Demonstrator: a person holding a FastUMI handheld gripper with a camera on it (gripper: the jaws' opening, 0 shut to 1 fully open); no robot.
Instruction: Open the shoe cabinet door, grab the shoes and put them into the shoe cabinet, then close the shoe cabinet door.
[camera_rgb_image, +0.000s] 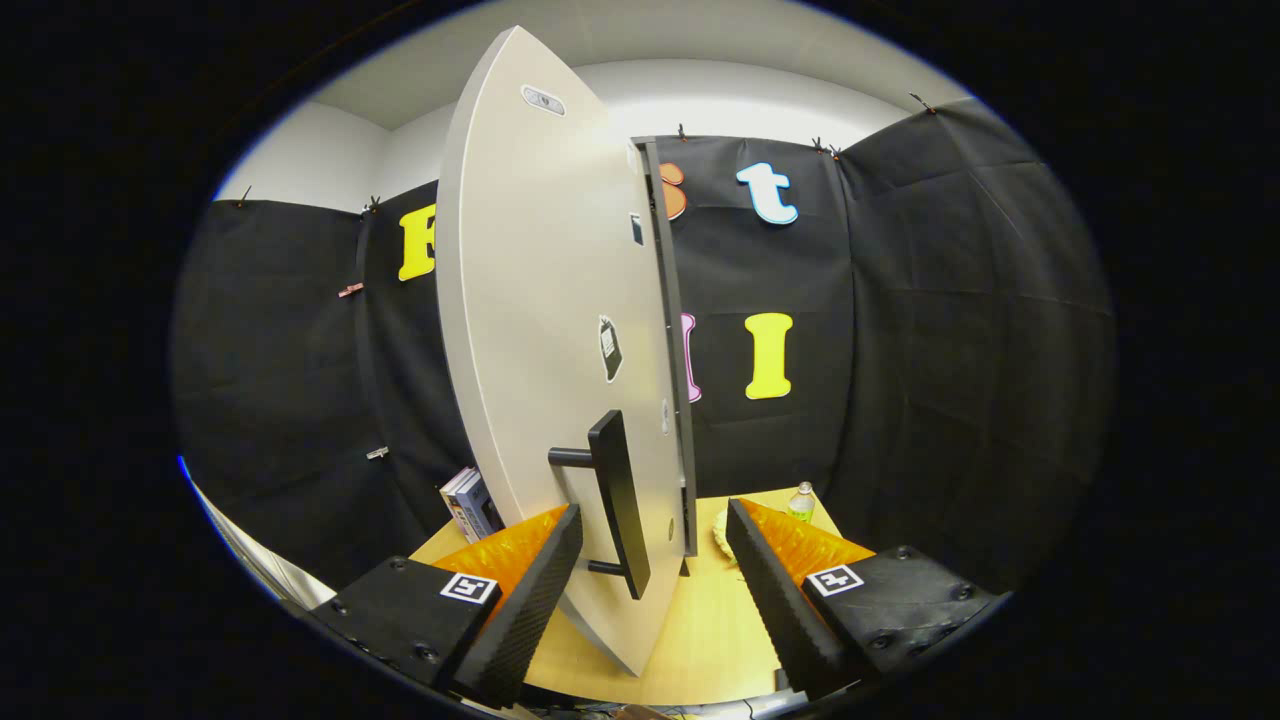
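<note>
Your gripper (655, 580) has its fingers spread wide and holds nothing; between them, just ahead, stands the pale grey flat-panel shoe cabinet door (540, 330), seen nearly edge-on, with its black bar handle (618, 505) jutting toward you in the gap. The door looks swung well open already, though you cannot tell from here where the cabinet body or the shoes are. If you are still drawing the door out, centre the bar between the fingers before you squeeze, and follow the hinge's arc rather than pulling straight. If the door is open enough, back off squarely so neither finger clips the handle. The light wooden tabletop (700, 630) beneath carries a stack of books (470, 503) beside the door and a clear plastic bottle (801, 502) beyond your right finger; stay clear of both.
</note>
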